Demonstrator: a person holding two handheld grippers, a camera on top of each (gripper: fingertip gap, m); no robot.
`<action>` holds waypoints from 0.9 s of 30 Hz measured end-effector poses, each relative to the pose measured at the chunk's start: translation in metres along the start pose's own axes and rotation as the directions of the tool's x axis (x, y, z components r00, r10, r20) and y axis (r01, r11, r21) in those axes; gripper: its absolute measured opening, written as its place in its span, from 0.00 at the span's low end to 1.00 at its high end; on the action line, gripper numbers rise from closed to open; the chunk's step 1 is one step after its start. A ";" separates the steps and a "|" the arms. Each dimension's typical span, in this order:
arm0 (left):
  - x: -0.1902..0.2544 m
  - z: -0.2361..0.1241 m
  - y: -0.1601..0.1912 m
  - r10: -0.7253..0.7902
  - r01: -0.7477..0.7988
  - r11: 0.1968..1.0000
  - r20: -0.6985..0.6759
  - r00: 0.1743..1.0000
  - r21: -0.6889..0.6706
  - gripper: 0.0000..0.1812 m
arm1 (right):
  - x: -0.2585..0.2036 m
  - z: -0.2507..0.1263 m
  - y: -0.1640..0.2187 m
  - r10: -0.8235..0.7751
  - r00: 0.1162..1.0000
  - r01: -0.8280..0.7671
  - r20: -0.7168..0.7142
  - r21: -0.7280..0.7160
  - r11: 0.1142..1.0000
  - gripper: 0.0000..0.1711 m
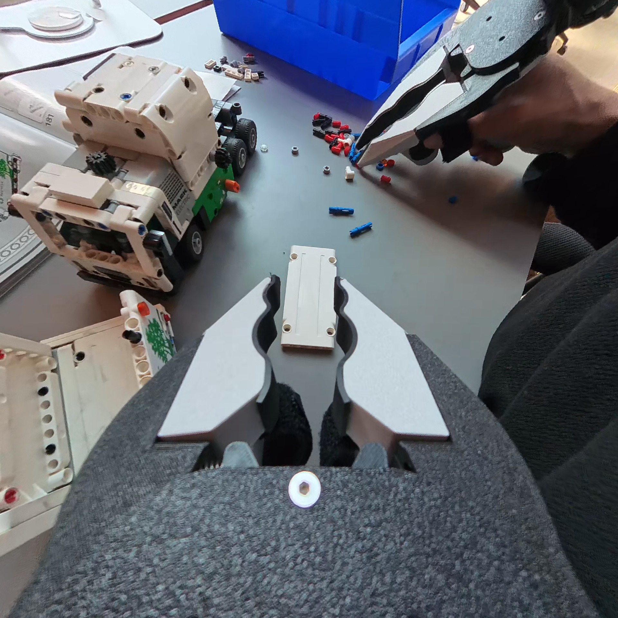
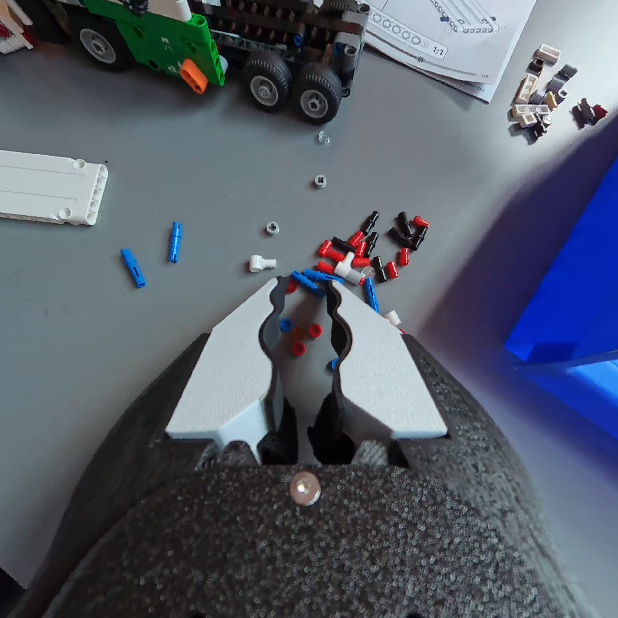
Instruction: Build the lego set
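Observation:
A white flat panel [image 1: 309, 297] lies on the grey table between the fingers of my open left gripper [image 1: 305, 282], which straddle it; I cannot tell whether they touch it. It also shows in the right wrist view [image 2: 50, 187]. My right gripper [image 2: 305, 281] is open with a narrow gap, its tips down at the near edge of a pile of red, black and blue pins [image 2: 368, 247]. A blue pin [image 2: 307, 282] lies across its tips. The right gripper also shows in the left wrist view [image 1: 359, 160]. The partly built white and green truck [image 1: 133, 160] stands at the left.
Two loose blue pins [image 1: 341, 210] lie between the panel and the pile. A white sub-assembly [image 1: 67, 384] lies at the near left. A blue bin [image 1: 317, 43] stands at the back. The instruction booklet [image 2: 434, 43] and small tan and grey pieces [image 2: 541, 90] lie beyond the truck. Tip to tip, the grippers are about 20 centimetres apart.

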State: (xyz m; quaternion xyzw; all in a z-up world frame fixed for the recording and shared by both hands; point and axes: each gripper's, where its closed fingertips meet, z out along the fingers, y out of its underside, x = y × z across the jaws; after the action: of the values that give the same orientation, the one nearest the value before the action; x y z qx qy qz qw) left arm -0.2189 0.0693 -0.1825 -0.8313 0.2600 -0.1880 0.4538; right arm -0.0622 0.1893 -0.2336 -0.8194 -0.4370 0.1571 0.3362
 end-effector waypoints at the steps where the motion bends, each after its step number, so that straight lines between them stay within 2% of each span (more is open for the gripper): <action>1: 0.000 0.000 0.000 0.000 0.000 1.000 -0.001 1.000 -0.002 0.16 | -0.001 0.001 0.000 0.004 1.000 -0.004 0.001 -0.006 1.000 0.14; 3: 0.000 0.000 0.000 0.003 -0.003 1.000 -0.003 1.000 -0.002 0.16 | -0.003 0.003 0.000 -0.004 1.000 0.004 -0.007 -0.015 1.000 0.13; 5: 0.001 0.000 0.000 0.006 -0.006 1.000 -0.005 1.000 -0.003 0.16 | -0.005 0.002 0.001 -0.019 1.000 0.018 -0.010 -0.022 1.000 0.08; 14: 0.001 0.000 0.001 0.010 -0.010 1.000 -0.002 1.000 -0.002 0.16 | -0.005 -0.002 0.002 -0.035 0.999 0.035 -0.011 -0.015 0.999 0.02; 22: 0.000 -0.002 0.001 0.009 -0.009 1.000 0.005 1.000 0.001 0.16 | -0.004 -0.007 -0.003 -0.021 1.000 0.021 -0.015 0.013 1.000 0.01; 23: 0.000 -0.002 0.001 0.009 -0.009 1.000 0.007 1.000 0.001 0.16 | -0.009 -0.012 -0.012 -0.020 1.000 0.020 0.006 0.054 0.998 0.01; 25: -0.001 -0.002 0.001 0.009 -0.009 1.000 0.010 1.000 0.000 0.16 | -0.040 -0.023 -0.037 -0.067 0.988 0.043 0.138 0.170 0.985 0.01; 27: -0.002 -0.002 0.002 0.010 -0.010 1.000 0.013 1.000 -0.005 0.16 | -0.075 -0.023 -0.046 -0.135 0.960 0.092 0.244 0.181 0.979 0.01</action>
State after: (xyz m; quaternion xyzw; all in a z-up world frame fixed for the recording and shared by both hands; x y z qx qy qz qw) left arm -0.2219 0.0679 -0.1826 -0.8323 0.2616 -0.1797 0.4544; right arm -0.1198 0.1365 -0.1879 -0.7346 -0.5081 0.2778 0.3535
